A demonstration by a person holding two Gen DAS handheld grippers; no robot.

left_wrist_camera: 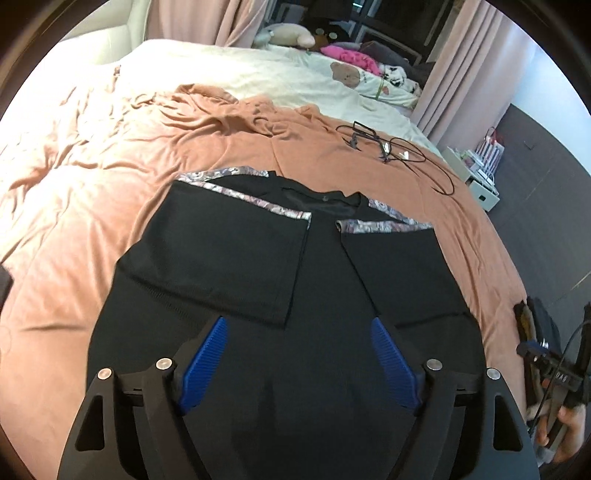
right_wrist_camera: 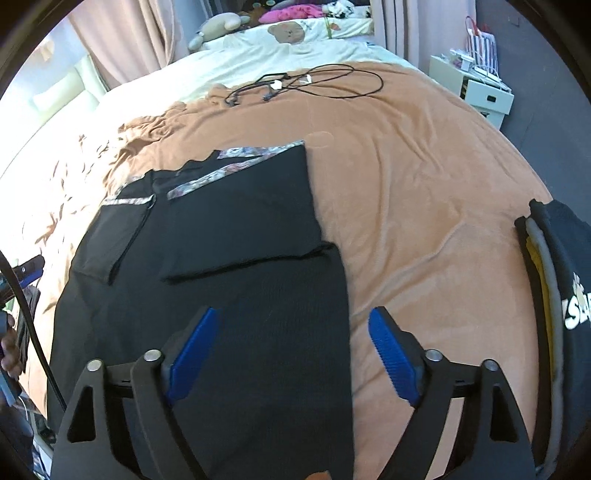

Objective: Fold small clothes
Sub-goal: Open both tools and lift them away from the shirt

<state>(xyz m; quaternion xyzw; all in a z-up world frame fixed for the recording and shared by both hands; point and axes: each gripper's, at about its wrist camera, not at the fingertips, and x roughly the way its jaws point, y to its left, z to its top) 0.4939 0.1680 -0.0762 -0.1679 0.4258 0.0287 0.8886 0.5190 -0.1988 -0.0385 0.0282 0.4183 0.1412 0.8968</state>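
- Your black shirt [left_wrist_camera: 317, 258] lies flat on the peach blanket [left_wrist_camera: 92, 229], which serves as the landmark here; it sits on the blanket's near part, with wide bare blanket beyond its collar.
- The shirt's long axis runs straight away from you: collar [left_wrist_camera: 325, 201] at the far end, hem at the near end beneath your grippers.
- Both sleeves are folded inward over the body; their floral-trimmed cuffs [left_wrist_camera: 384, 225] lie near the collar, and a narrow strip of the shirt front shows between them.
- Your left gripper [left_wrist_camera: 299, 363] hovers over the shirt's lower middle, blue fingers [left_wrist_camera: 205, 362] spread wide, nothing between them.
- Your right gripper [right_wrist_camera: 295, 358] straddles the shirt's right edge: one blue finger [right_wrist_camera: 192, 358] over black cloth, the other over bare blanket. Its fingers are likewise spread wide and hold nothing.
- Whether either gripper touches the cloth cannot be told.
- A black cable [right_wrist_camera: 314, 79] lies looped on the blanket's far part, well apart from the shirt.
- A stack of folded clothes [right_wrist_camera: 554, 295] rests at the blanket's right edge, a dark printed garment on top.
- Beyond the blanket's far edge lie a cream sheet [left_wrist_camera: 229, 70] and soft toys [left_wrist_camera: 291, 35].
- Off the blanket's far right corner stands a white box [right_wrist_camera: 480, 92].
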